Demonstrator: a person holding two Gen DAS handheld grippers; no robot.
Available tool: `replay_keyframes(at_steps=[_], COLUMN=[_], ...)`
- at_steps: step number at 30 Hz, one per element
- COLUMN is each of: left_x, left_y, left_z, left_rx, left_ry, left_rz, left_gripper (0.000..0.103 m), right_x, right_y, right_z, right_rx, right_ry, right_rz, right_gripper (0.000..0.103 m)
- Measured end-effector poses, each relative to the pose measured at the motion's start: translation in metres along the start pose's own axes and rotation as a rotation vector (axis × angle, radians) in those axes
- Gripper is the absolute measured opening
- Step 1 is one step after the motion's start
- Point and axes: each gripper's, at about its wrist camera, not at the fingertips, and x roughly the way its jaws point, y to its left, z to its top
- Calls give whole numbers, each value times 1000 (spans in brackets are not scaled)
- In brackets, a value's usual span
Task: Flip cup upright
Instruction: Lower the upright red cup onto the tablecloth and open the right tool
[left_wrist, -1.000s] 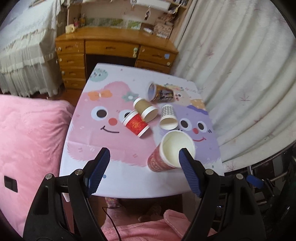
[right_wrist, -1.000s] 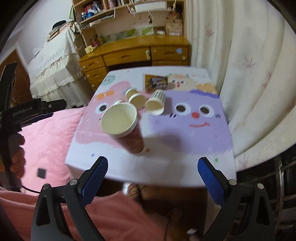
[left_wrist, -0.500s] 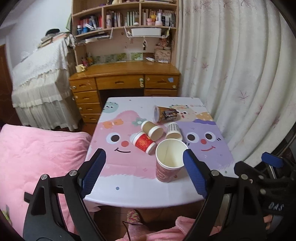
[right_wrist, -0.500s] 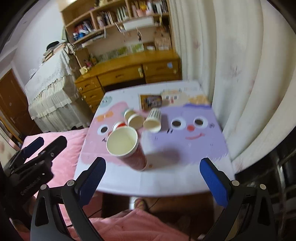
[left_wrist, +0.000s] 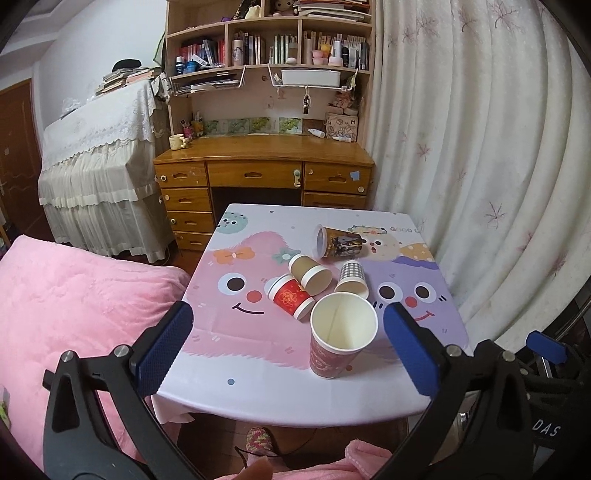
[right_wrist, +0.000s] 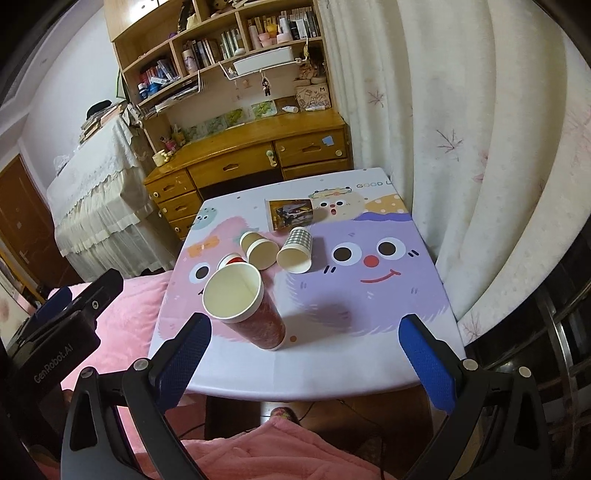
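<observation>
A tall red paper cup (left_wrist: 338, 343) stands upright near the front edge of the small table; it also shows in the right wrist view (right_wrist: 245, 306). Behind it several cups lie on their sides: a red one (left_wrist: 291, 297), a brown one (left_wrist: 310, 273), a checked one (left_wrist: 352, 278) and a dark printed one (left_wrist: 338, 242). My left gripper (left_wrist: 288, 349) is open and empty, held back in front of the table. My right gripper (right_wrist: 304, 356) is open and empty too, also short of the table's front edge.
The table has a cartoon-face cloth (left_wrist: 243, 295). A pink bed (left_wrist: 74, 306) lies to the left, white curtains (left_wrist: 498, 184) to the right, a wooden desk (left_wrist: 264, 166) behind. The left gripper's body (right_wrist: 55, 332) shows at the right view's left edge.
Both grippers have drawn back and up from the table. The tall red cup, tilted a second ago, now stands upright and free.
</observation>
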Motion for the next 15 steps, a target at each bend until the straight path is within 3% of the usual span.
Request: replay_keyframes(at_steps=[15], left_x=[27], left_y=[-1], left_z=[10], left_rx=[31], left_ry=[62], left_rz=[0], left_gripper=[102], right_x=[6], right_y=[7], right_z=[12], right_rx=[-28], right_ry=[-31], right_rz=[-6], right_gripper=[103])
